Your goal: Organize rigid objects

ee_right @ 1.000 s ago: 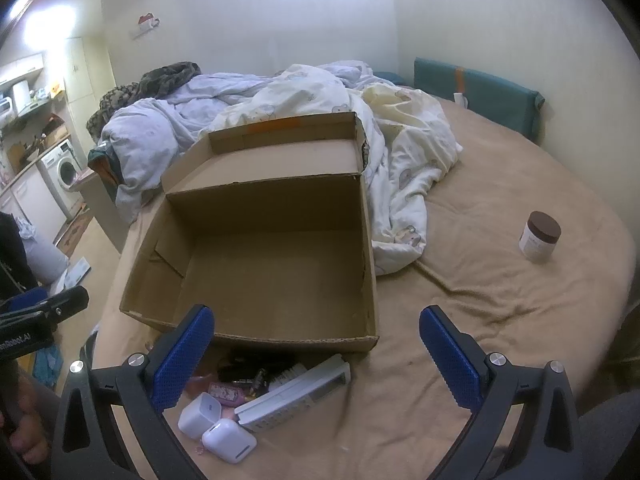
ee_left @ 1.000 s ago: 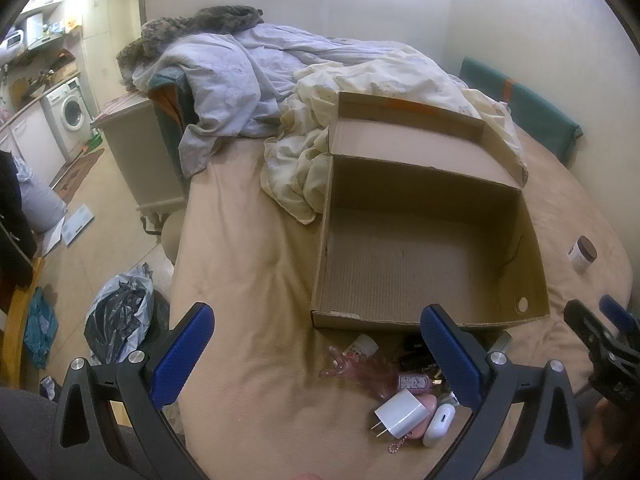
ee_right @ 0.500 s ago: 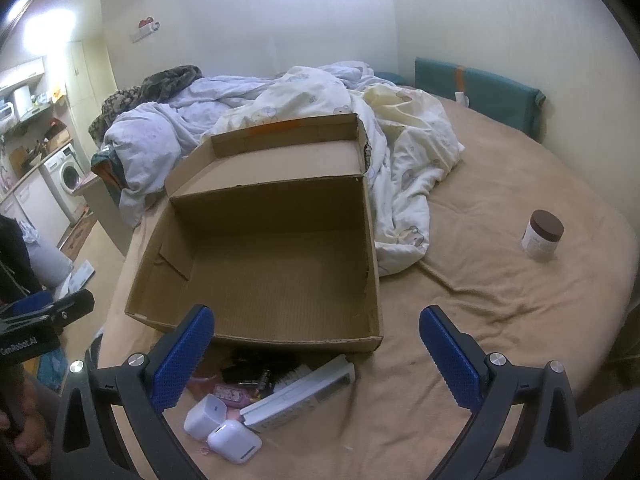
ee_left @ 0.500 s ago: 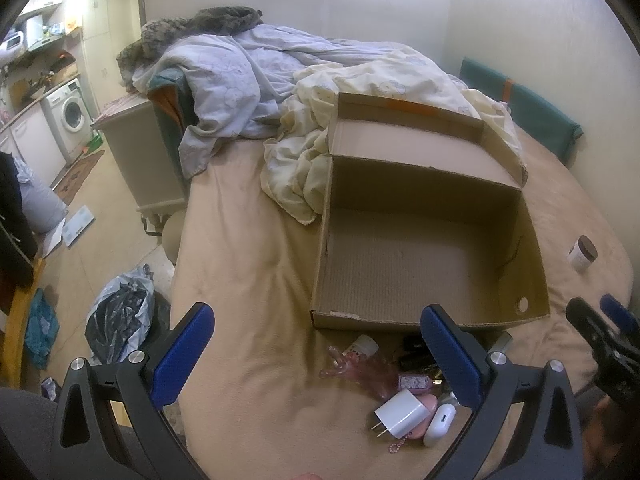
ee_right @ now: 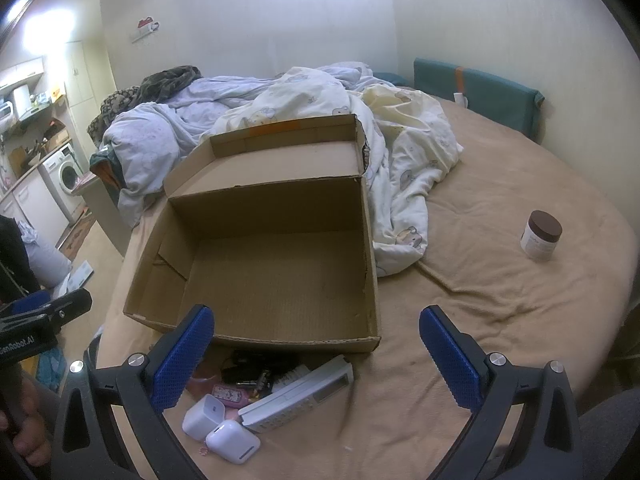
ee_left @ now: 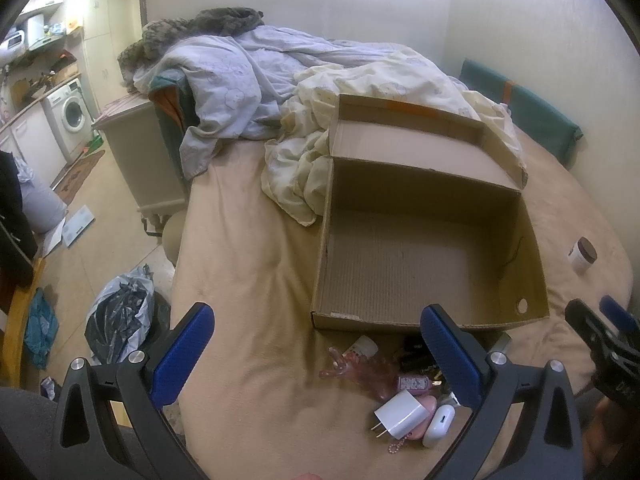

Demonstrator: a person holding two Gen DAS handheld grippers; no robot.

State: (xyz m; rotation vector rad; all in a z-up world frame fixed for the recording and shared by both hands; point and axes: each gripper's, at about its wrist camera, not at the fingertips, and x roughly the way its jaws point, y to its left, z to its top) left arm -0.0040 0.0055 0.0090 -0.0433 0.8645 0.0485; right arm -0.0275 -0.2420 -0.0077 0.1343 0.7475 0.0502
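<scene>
An empty open cardboard box (ee_left: 424, 264) (ee_right: 276, 280) lies on the tan bed cover. Just in front of it sits a pile of small items: a white plug adapter (ee_left: 400, 414) (ee_right: 203, 417), a white earbud case (ee_left: 439, 424) (ee_right: 233, 446), a grey-white remote (ee_right: 298, 394), a pink plastic piece (ee_left: 360, 366) and dark keys (ee_right: 256, 364). A white jar with a brown lid (ee_right: 541, 235) (ee_left: 582, 254) stands alone to the right. My left gripper (ee_left: 320, 354) hangs open above the pile's left side. My right gripper (ee_right: 316, 360) is open over the remote, holding nothing.
Rumpled duvets (ee_left: 304, 92) lie behind and beside the box. A green cushion (ee_right: 476, 96) leans on the far wall. The bed's left edge drops to a floor with a dark plastic bag (ee_left: 120, 316), a cabinet (ee_left: 140, 160) and a washing machine (ee_left: 72, 116).
The right wrist view has edged slightly, so the box and pile sit a little further right. The left gripper has barely moved; both stay open.
</scene>
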